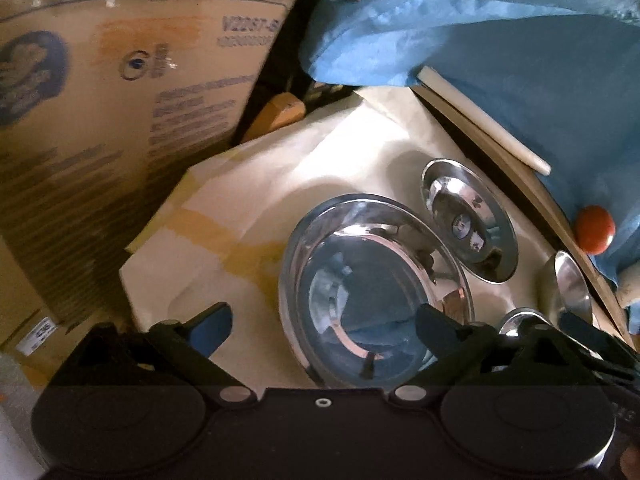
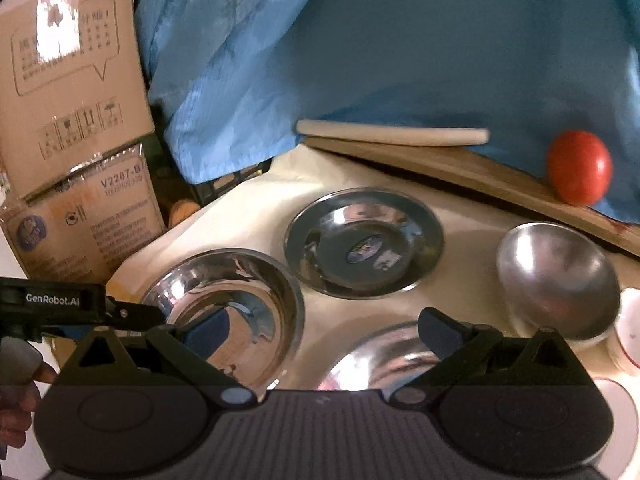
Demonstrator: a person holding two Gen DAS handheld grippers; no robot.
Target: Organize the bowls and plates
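Note:
Several steel dishes lie on a cream cloth (image 1: 340, 152). In the left wrist view a large shiny bowl (image 1: 376, 292) sits just ahead of my left gripper (image 1: 324, 328), which is open; one fingertip hangs over the bowl's near rim and the other over bare cloth. Behind the bowl are a small flat plate (image 1: 468, 224) and two more bowls (image 1: 568, 284). In the right wrist view my right gripper (image 2: 324, 332) is open above the gap between the large bowl (image 2: 232, 312) and a nearer bowl (image 2: 384, 356). The plate (image 2: 364, 240) and a dull bowl (image 2: 556, 280) lie beyond. My left gripper (image 2: 132, 316) reaches to the large bowl's left rim.
Stacked cardboard boxes (image 1: 120, 100) crowd the left side. A blue cloth (image 2: 400, 60) hangs behind, over a wooden board (image 2: 460, 168) that carries a pale stick (image 2: 392, 134) and a red tomato (image 2: 580, 168). White dishes (image 2: 628, 332) show at the right edge. A hand (image 2: 24, 392) is at lower left.

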